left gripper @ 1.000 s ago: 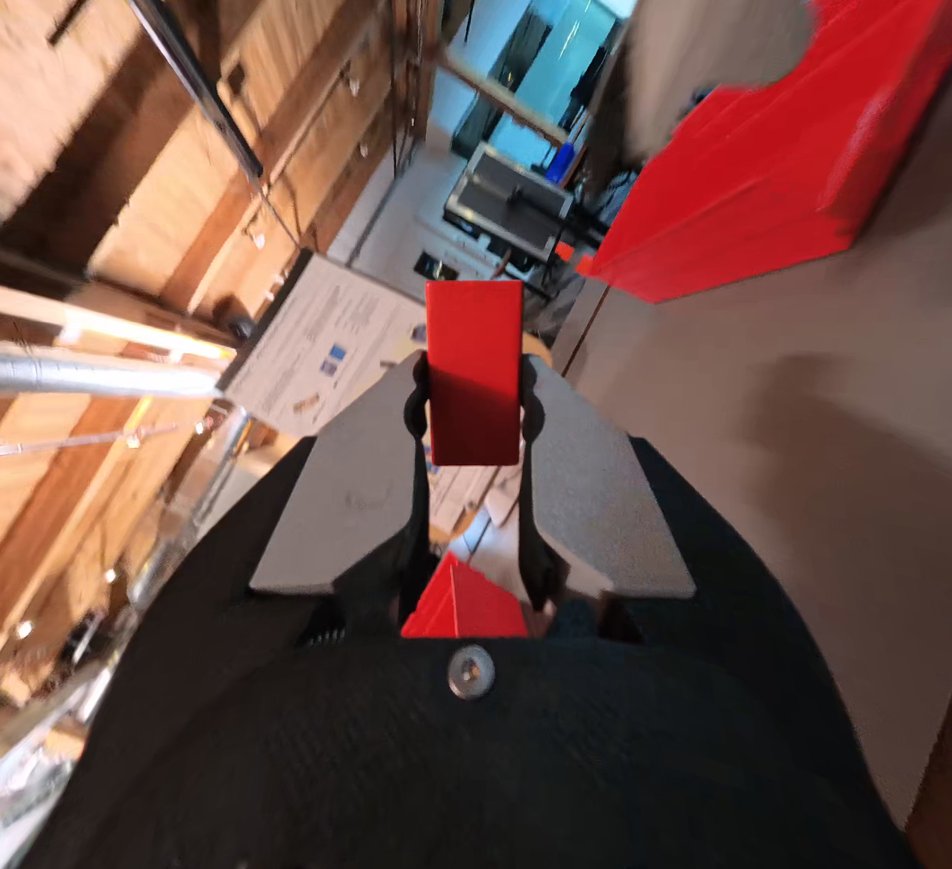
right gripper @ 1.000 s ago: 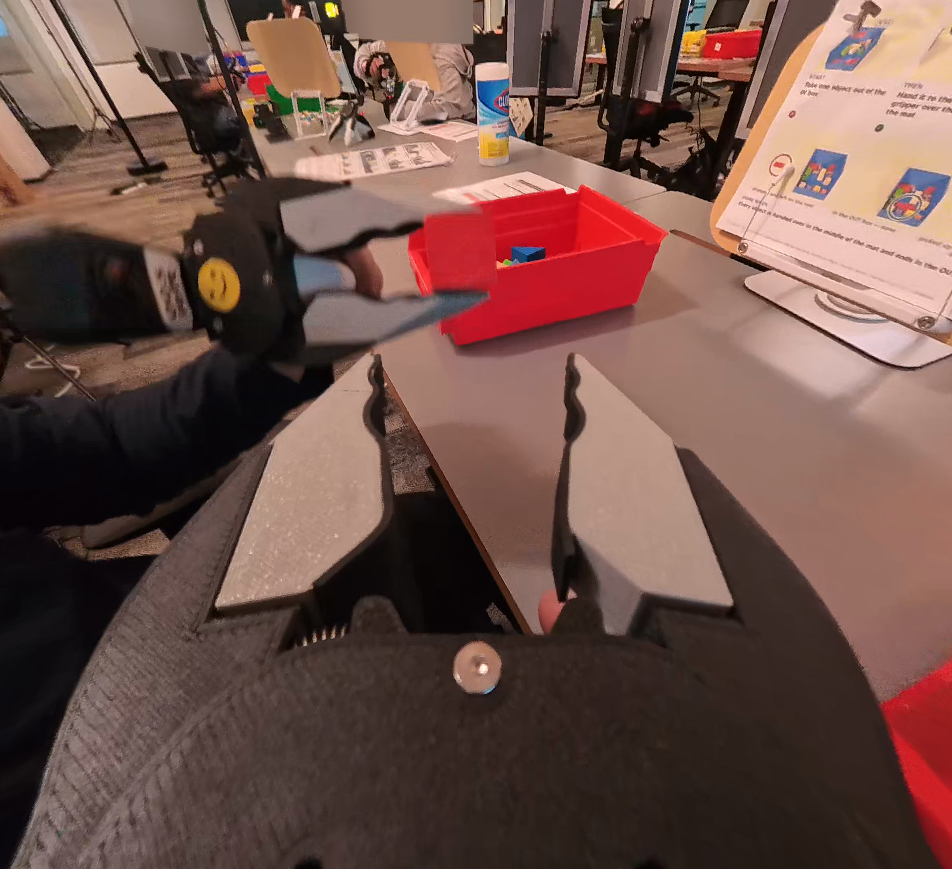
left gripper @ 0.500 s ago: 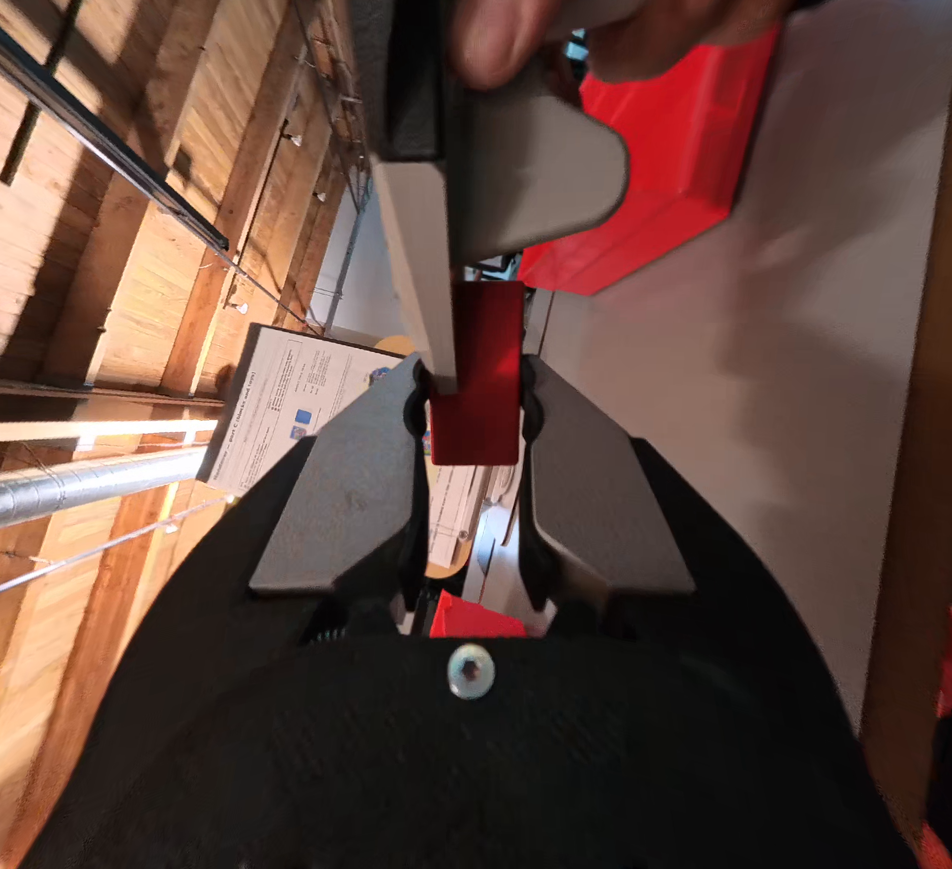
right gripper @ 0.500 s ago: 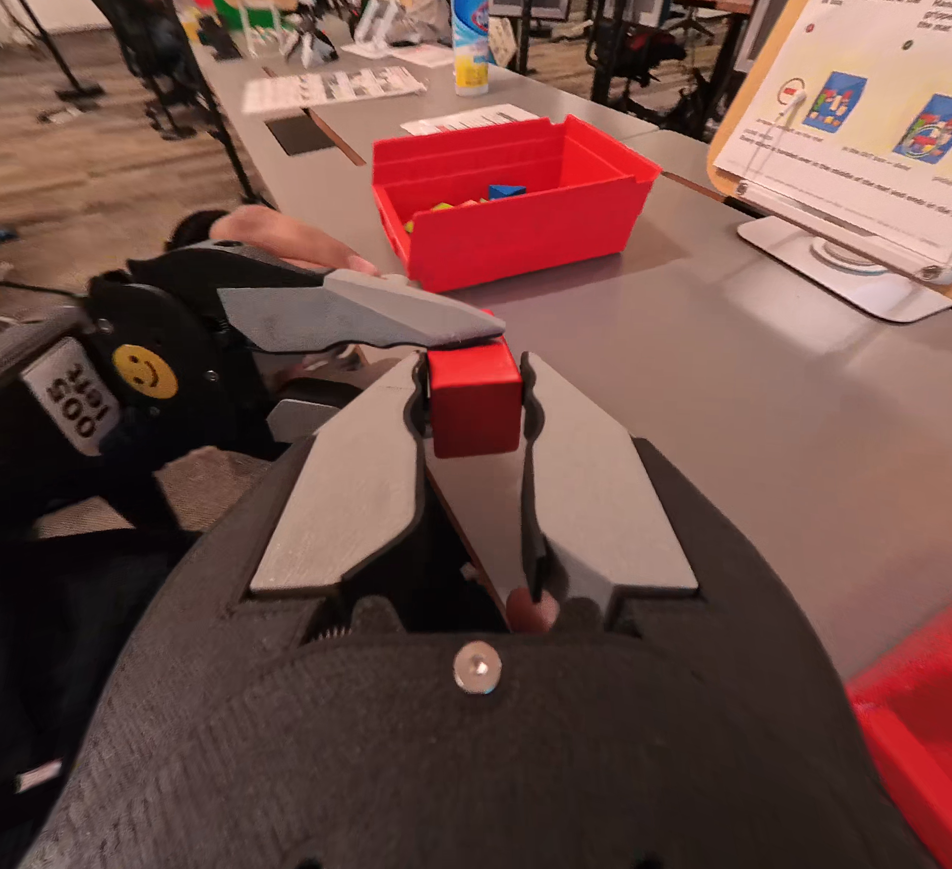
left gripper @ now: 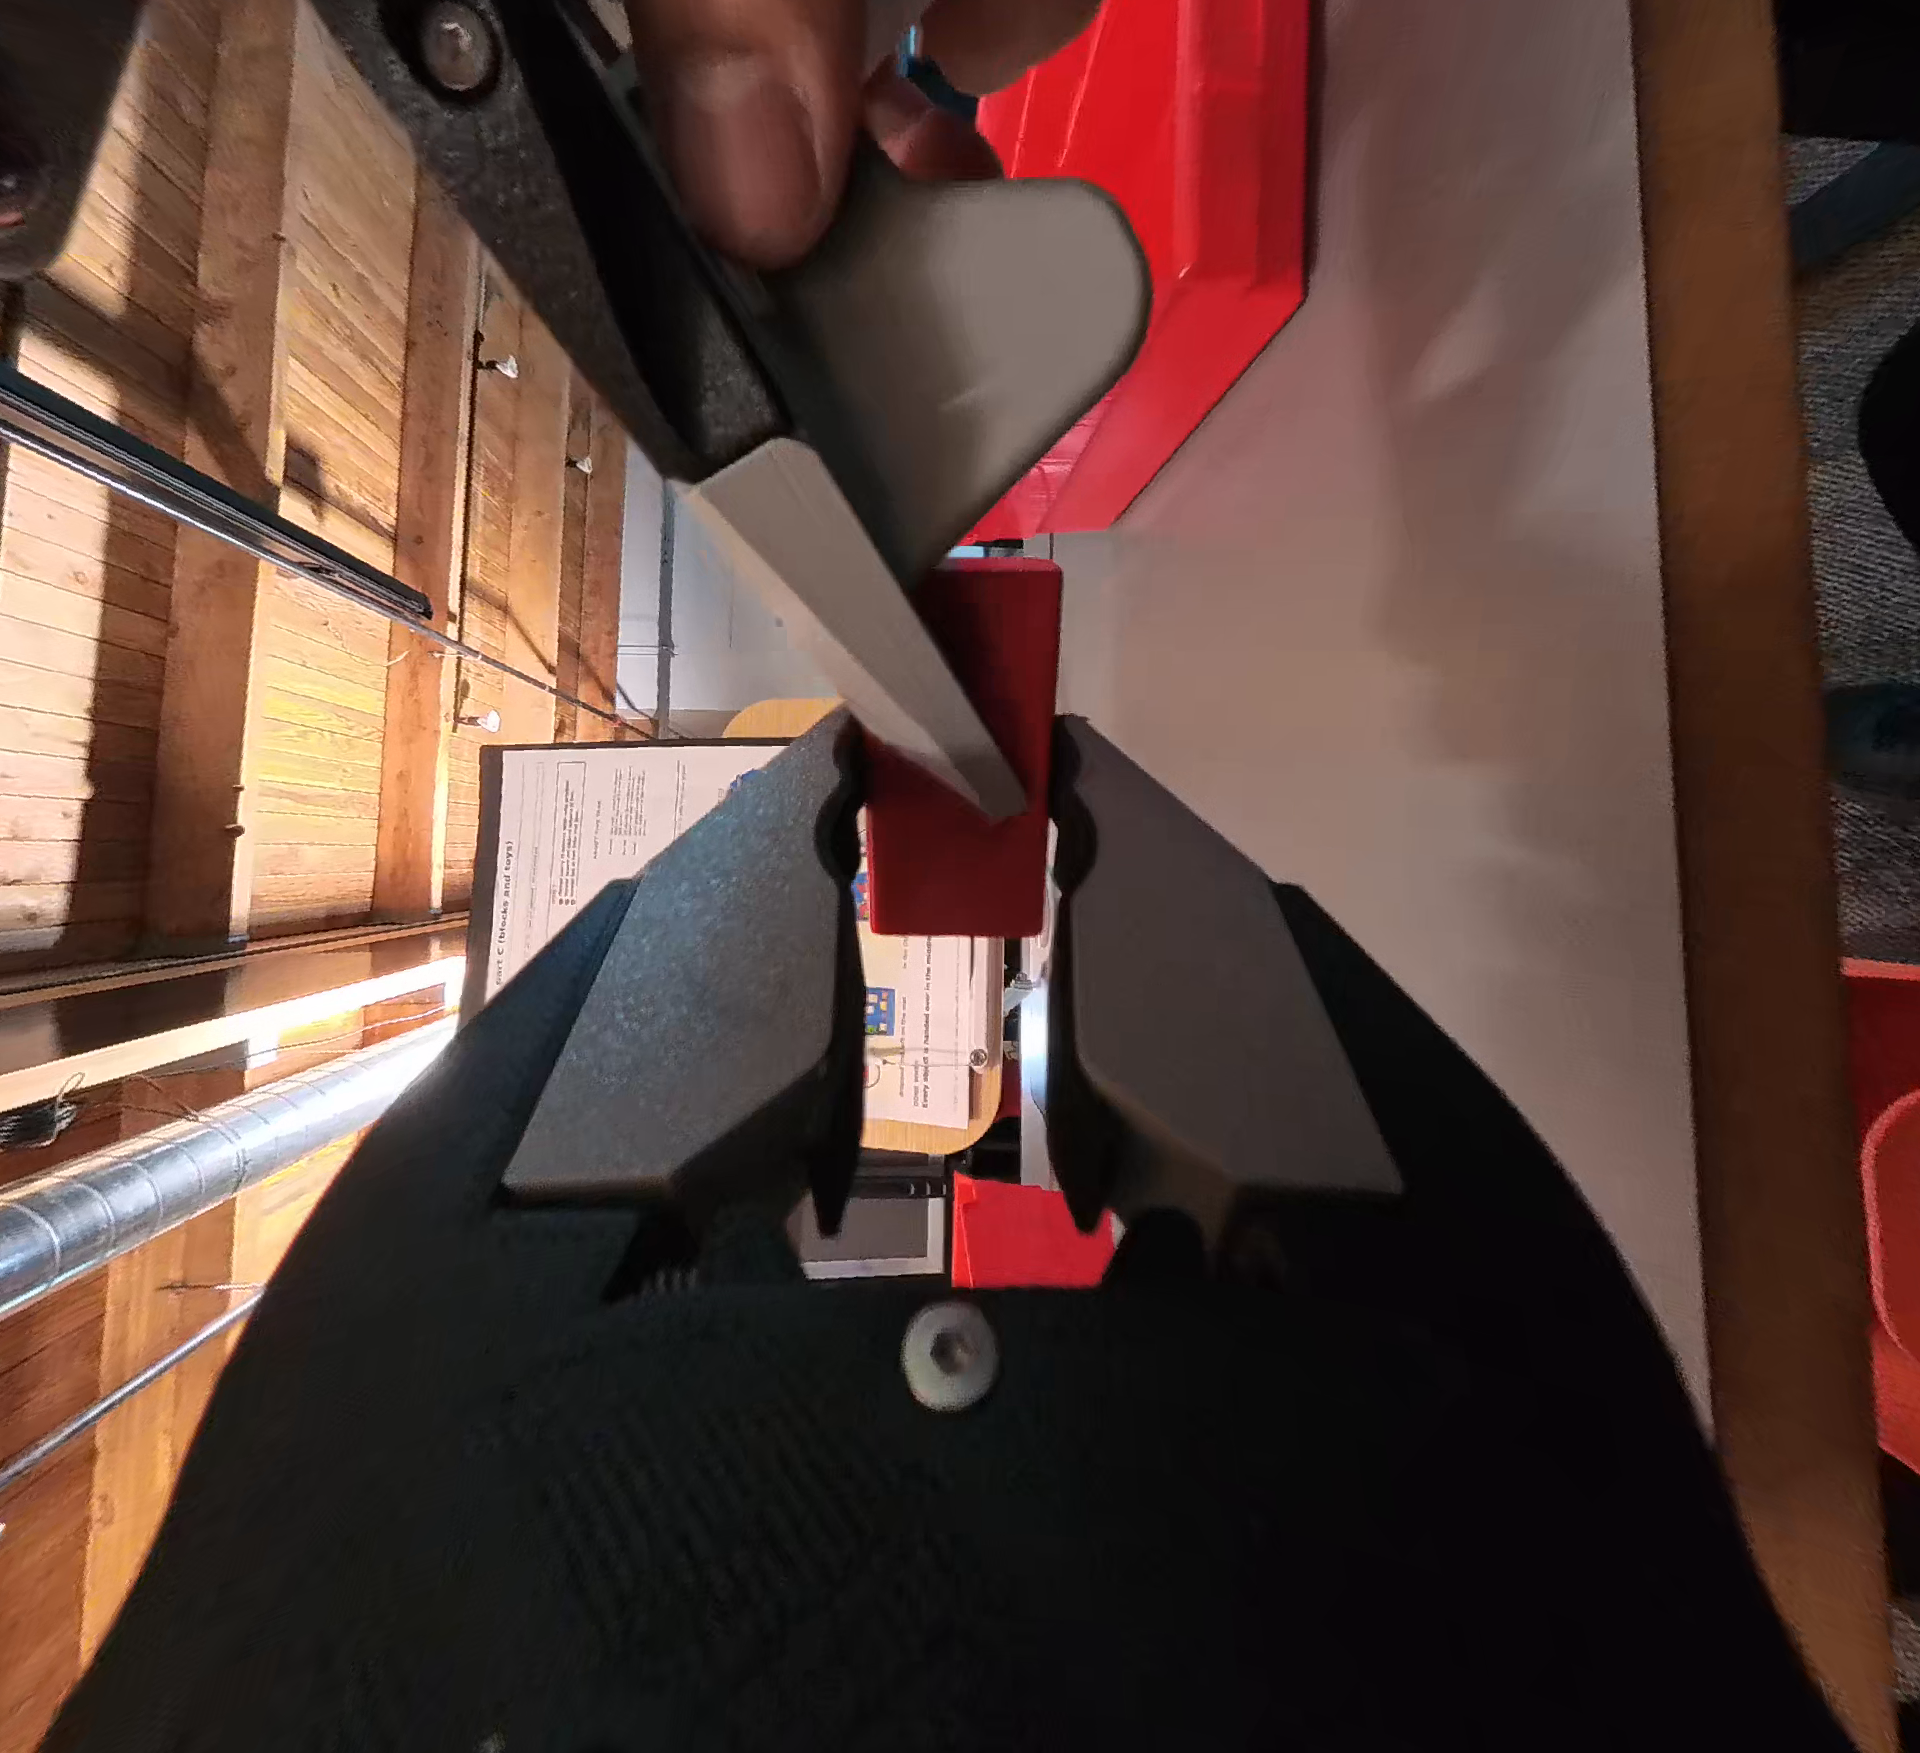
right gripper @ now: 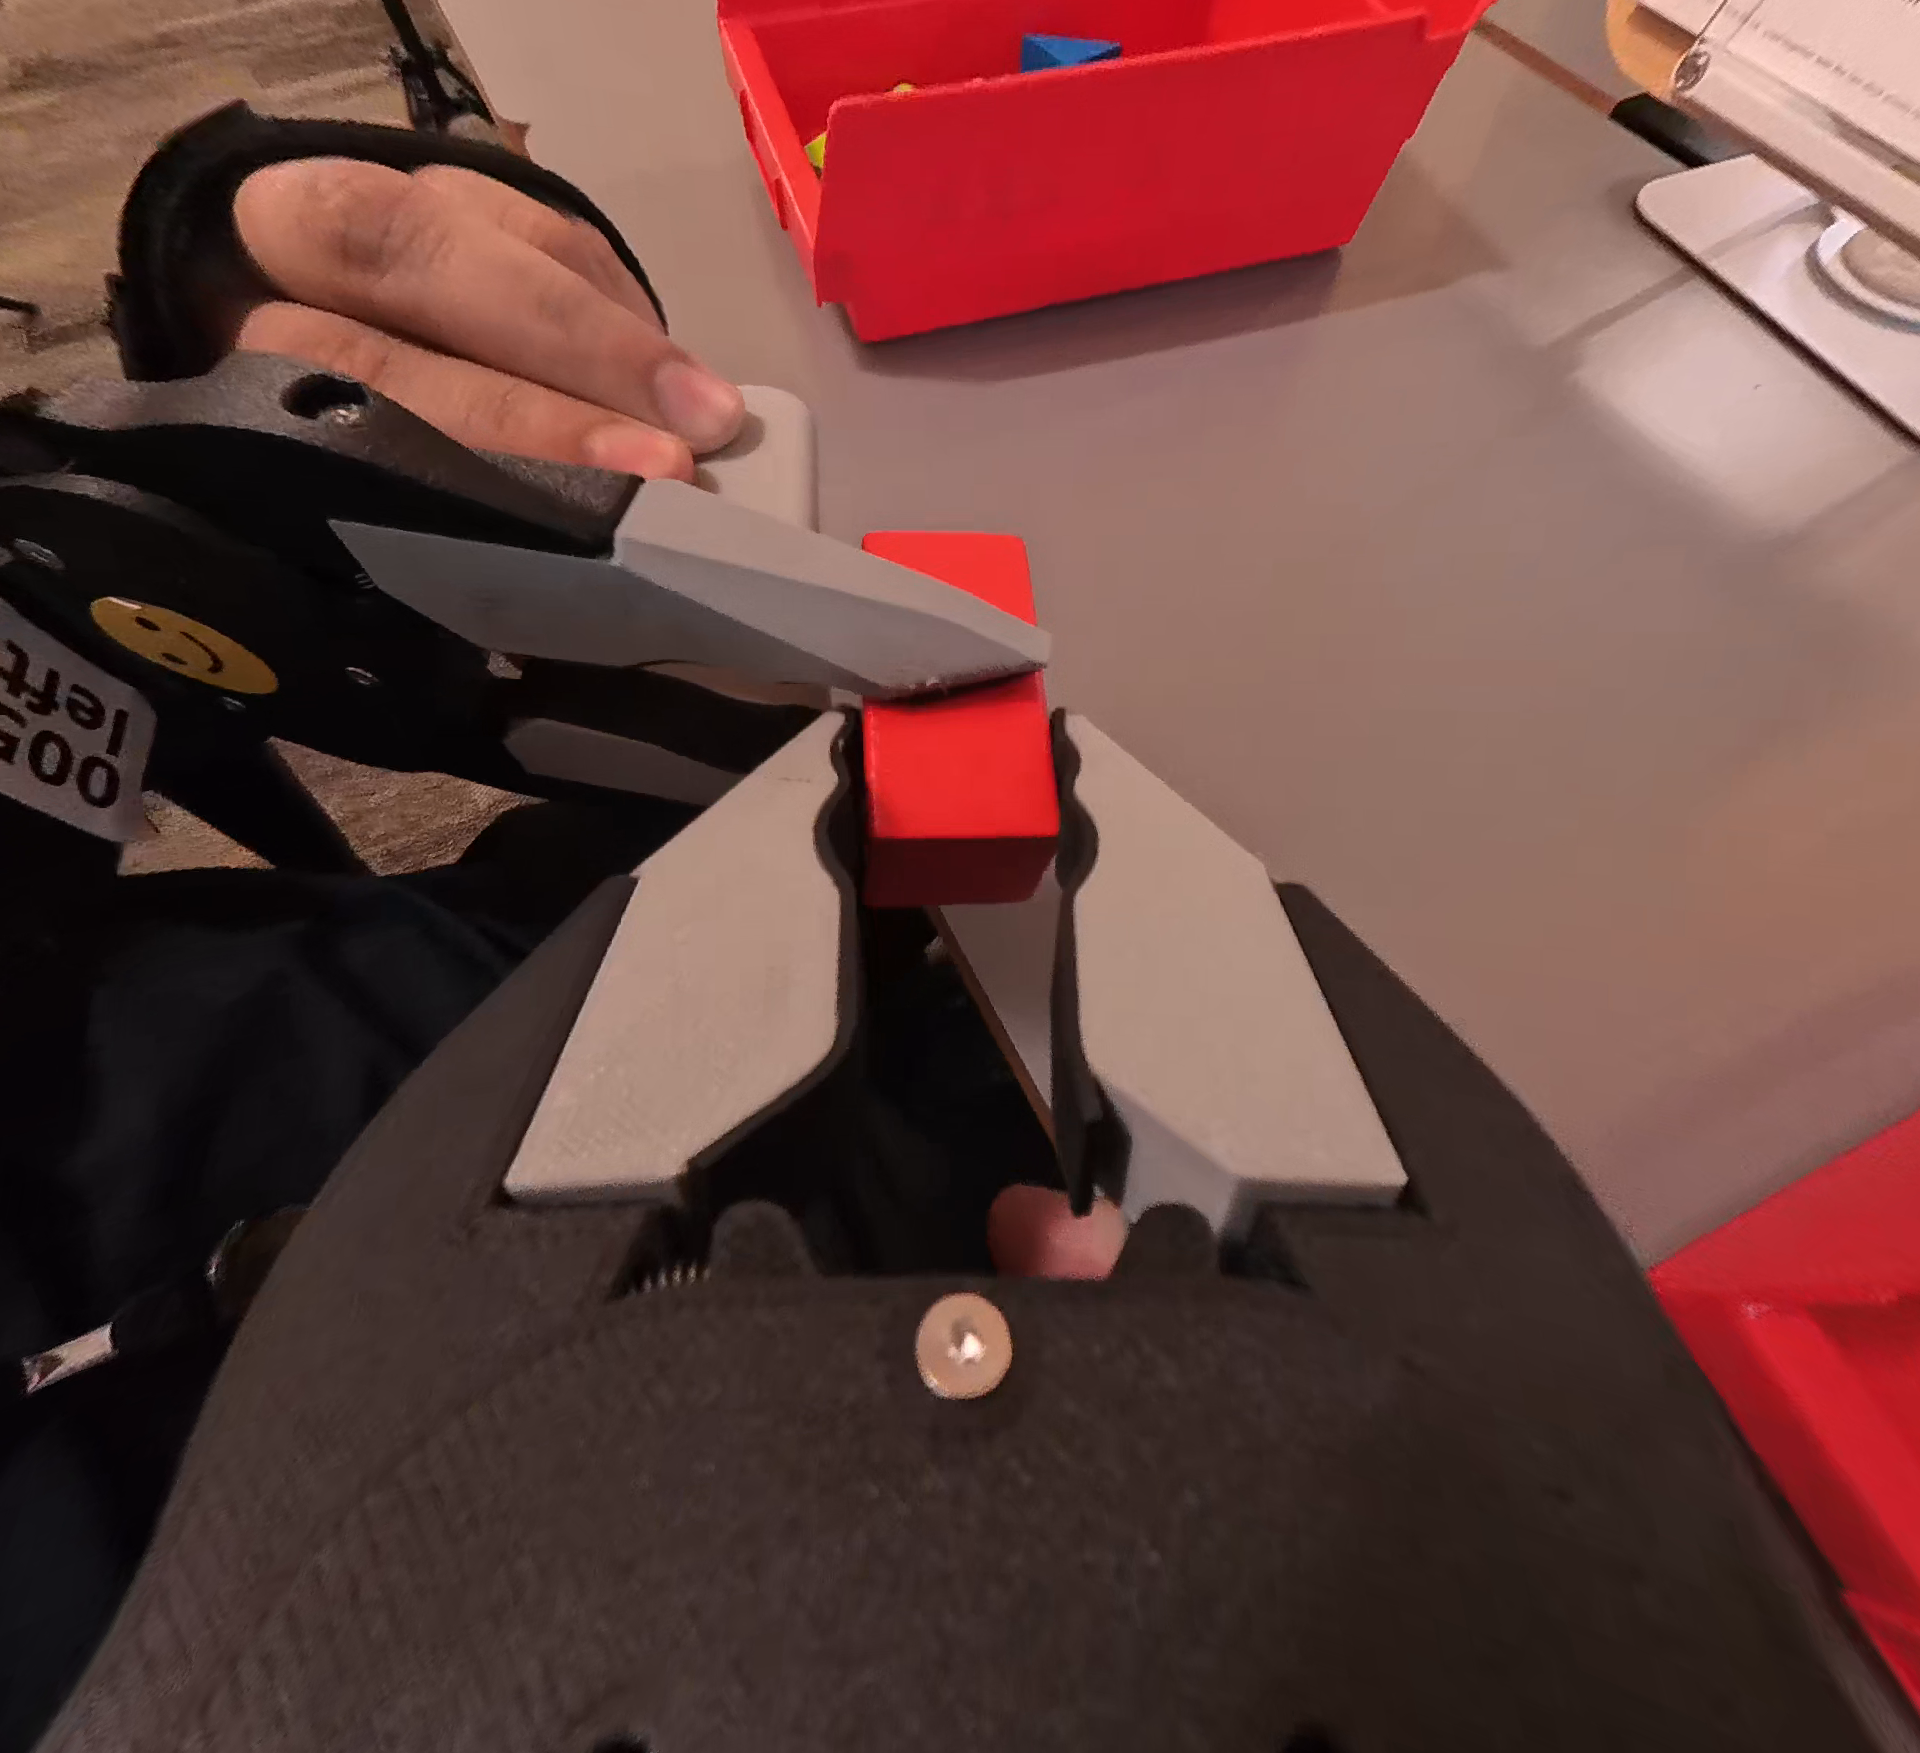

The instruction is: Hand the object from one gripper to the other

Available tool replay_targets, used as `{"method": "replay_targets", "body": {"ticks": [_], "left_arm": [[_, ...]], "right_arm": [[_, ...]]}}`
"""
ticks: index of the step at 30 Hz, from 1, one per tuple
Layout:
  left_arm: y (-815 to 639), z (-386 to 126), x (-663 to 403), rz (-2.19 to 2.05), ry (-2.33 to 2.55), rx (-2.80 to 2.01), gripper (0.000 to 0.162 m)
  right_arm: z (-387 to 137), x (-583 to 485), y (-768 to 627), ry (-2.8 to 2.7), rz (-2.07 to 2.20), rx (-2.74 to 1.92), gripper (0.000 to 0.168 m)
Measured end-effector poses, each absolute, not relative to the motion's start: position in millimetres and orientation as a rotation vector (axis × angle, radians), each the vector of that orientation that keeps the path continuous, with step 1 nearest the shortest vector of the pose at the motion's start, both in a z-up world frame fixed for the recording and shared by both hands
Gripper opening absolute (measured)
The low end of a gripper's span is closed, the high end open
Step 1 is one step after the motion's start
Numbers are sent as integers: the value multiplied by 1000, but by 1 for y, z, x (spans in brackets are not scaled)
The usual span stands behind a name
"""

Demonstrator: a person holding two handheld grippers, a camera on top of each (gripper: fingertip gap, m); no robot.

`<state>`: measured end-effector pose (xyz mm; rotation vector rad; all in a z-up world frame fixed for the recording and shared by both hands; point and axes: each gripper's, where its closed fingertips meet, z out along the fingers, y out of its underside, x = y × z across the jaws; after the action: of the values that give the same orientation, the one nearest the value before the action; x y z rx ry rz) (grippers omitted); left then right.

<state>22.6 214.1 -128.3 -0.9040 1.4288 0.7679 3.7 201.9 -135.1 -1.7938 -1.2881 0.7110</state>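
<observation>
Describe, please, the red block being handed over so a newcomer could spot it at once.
Start at the grey table with the open red bin; nearer the camera, two grey-fingered grippers meet above the table's edge. Between them is the red block, an oblong brick clamped by both, unlike the small coloured pieces lying loose in the bin.

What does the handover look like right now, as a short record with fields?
object: red block
left hand-held gripper: shut on the red block
right hand-held gripper: shut on the same block, at the other end
block position: in the air above the grey table
stage: both grip; release not yet done
background: red bin holding a blue piece
</observation>
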Motion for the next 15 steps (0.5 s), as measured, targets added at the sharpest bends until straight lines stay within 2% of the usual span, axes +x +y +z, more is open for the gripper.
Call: {"method": "replay_targets", "body": {"ticks": [15], "left_arm": [[222, -131, 11, 703, 1389, -933, 32]], "right_arm": [[-139, 1, 212, -1226, 860, -1819, 33]]}}
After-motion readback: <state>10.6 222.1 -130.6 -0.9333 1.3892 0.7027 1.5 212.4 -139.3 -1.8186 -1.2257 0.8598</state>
